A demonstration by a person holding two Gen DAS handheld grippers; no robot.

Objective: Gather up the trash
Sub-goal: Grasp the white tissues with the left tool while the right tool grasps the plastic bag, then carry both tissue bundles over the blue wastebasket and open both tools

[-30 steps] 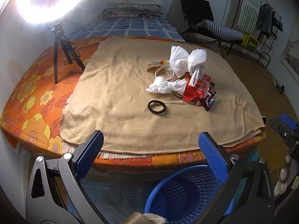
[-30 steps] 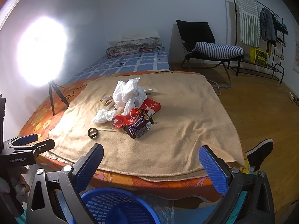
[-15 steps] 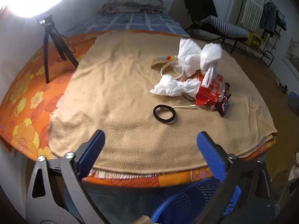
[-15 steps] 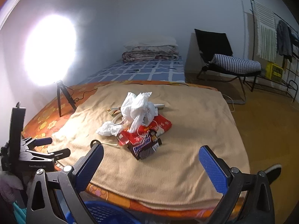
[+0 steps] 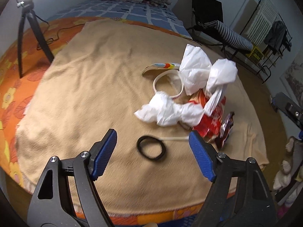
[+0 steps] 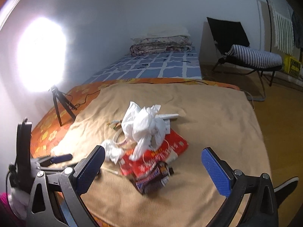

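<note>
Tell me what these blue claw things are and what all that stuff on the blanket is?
They are grabbing tools, one held in each of a person's hands. Each carries a camera looking out along its two blue fingers, so one picture comes from the left gripper and one from the right gripper. Both are open and hold nothing. On the tan blanket lies trash: white crumpled bags, a red wrapper, a dark candy wrapper, a tape ring and a black ring.

blanket [image 5: 79, 94] left bare, trash pile [image 5: 189, 102] rt
</note>
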